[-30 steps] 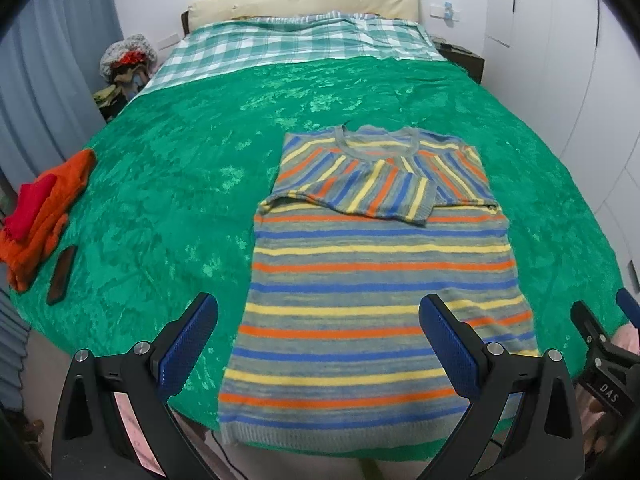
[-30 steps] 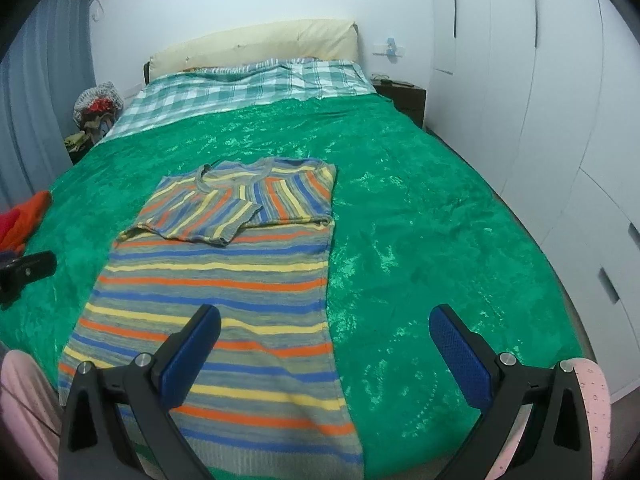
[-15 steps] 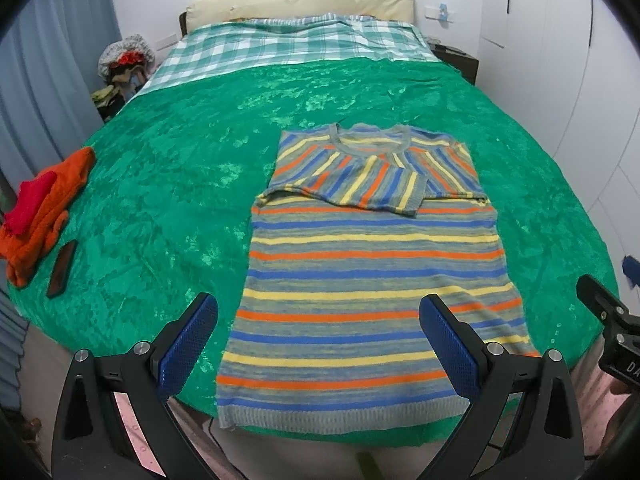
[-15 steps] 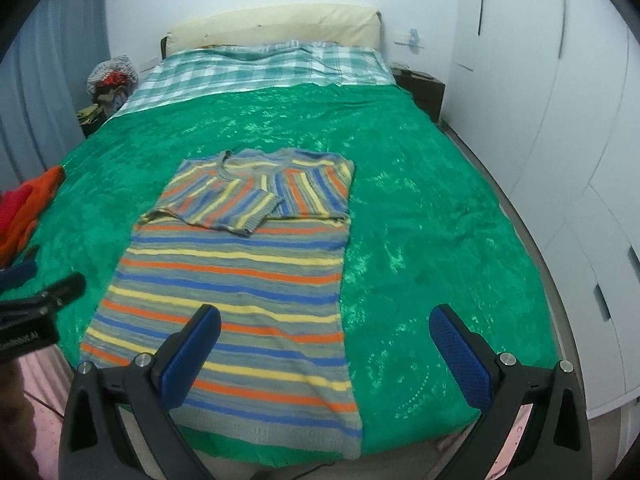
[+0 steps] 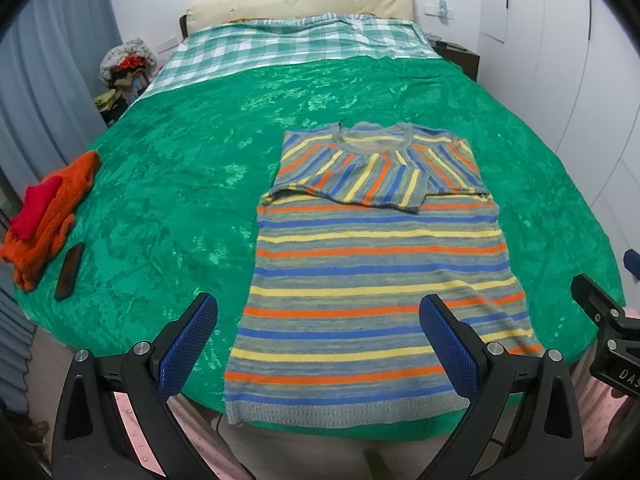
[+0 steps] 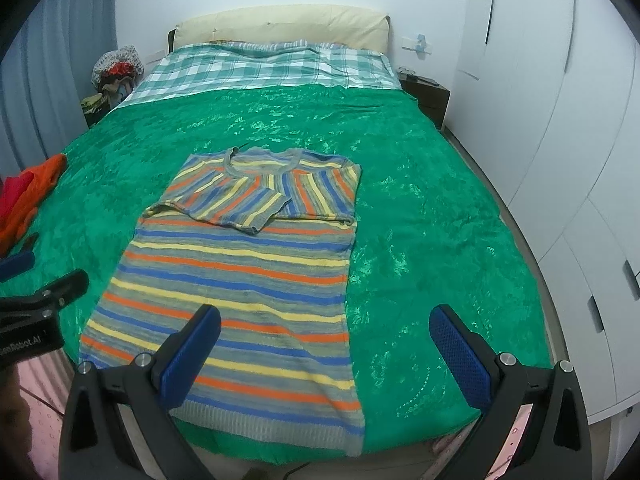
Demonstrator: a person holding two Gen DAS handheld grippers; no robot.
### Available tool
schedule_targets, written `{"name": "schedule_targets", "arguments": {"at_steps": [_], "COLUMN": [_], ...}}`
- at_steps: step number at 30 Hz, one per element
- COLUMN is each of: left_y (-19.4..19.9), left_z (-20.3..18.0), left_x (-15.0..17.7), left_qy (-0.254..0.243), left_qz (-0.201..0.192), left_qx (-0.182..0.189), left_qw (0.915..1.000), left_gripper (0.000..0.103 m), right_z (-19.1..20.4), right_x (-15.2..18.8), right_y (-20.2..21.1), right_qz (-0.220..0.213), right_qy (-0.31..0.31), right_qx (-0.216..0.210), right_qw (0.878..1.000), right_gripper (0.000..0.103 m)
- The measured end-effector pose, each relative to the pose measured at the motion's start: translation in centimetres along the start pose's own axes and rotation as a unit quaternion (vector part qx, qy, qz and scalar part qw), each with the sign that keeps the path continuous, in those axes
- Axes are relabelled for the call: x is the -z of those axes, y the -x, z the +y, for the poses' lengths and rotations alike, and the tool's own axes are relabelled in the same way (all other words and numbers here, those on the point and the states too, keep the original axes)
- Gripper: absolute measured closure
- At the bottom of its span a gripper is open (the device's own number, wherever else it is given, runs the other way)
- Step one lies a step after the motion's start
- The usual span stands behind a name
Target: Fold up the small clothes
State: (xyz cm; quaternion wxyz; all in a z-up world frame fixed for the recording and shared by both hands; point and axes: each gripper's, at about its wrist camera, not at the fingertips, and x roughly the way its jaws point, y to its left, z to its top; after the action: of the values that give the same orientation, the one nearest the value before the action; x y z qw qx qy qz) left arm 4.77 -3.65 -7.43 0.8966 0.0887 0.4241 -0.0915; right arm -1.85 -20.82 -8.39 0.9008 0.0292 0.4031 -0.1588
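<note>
1. You have pulled both grippers back and up over the last second: the sweater [image 5: 376,276] sits lower and smaller in both wrist views than it did, and more of its hem [image 5: 344,414] shows at the near edge of the bed [image 5: 180,184].
2. The sweater has not moved. It lies flat on the green cover, neck away from you, both sleeves [image 5: 372,180] folded across the chest, hem hanging just over the bed's edge.
3. Your left gripper [image 5: 318,346] has its fingers wide apart and holds nothing; it hovers off the bed in front of the hem.
4. Your right gripper [image 6: 324,356] is likewise spread and empty, and points at the sweater's right side and the bare cover beside it.
5. To my eye the sleeve folds are done and you have stepped back to line up the next one, probably hem to neck.
6. For that, take one hem corner in each gripper; the overhanging edge gives you room to get a finger under.
7. The orange clothes [image 5: 48,216] and the phone [image 5: 69,271] lie well apart on the left, out of your way.
</note>
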Motion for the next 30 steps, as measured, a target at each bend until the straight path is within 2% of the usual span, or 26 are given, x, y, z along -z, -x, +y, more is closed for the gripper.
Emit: {"name": "schedule_targets", "arguments": {"at_steps": [11, 14, 16, 18, 19, 21, 22, 25, 30], "left_y": [-0.3, -1.3, -3.3, -6.3, -7.9, -9.3, -9.4, -8.5, -7.8], "left_z": [0.0, 0.7, 2.8, 5.5, 7.0, 9.1, 9.8, 9.9, 8.2], "left_x": [0.1, 0.7, 1.8, 3.4, 4.5, 6.3, 6.9, 7.6, 7.0], "left_qy": [-0.004, -0.019, -0.010, 0.016, 0.037, 0.071, 0.082, 0.080, 0.051], "left_qz": [0.005, 0.015, 0.043, 0.088, 0.117, 0.144, 0.145, 0.129, 0.112], "left_qx": [-0.002, -0.004, 0.002, 0.013, 0.010, 0.014, 0.018, 0.017, 0.010], "left_qw": [1.0000, 0.9997, 0.9990, 0.9959, 0.9924, 0.9870, 0.9859, 0.9882, 0.9923], "left_gripper": [0.002, 0.001, 0.001, 0.001, 0.002, 0.002, 0.002, 0.002, 0.002], "right_z": [0.2, 0.1, -0.9, -2.8, -3.6, -4.3, -4.3, -4.1, -3.0], "right_x": [0.3, 0.5, 0.9, 1.6, 2.1, 3.0, 3.5, 3.6, 2.8], "right_y": [-0.6, -1.0, -1.6, -2.8, -3.7, -4.4, -4.4, -3.8, -3.1], "right_qz": [0.006, 0.009, 0.018, 0.043, 0.061, 0.074, 0.073, 0.071, 0.057], "right_qy": [0.001, 0.003, 0.001, -0.010, -0.005, 0.021, 0.040, 0.048, 0.052], "right_qx": [-0.003, -0.004, -0.015, -0.028, -0.017, 0.031, 0.057, 0.087, 0.084], "right_qw": [1.000, 1.000, 1.000, 0.999, 0.998, 0.997, 0.995, 0.992, 0.993], "right_gripper": [0.000, 0.000, 0.000, 0.000, 0.000, 0.000, 0.000, 0.000, 0.000]}}
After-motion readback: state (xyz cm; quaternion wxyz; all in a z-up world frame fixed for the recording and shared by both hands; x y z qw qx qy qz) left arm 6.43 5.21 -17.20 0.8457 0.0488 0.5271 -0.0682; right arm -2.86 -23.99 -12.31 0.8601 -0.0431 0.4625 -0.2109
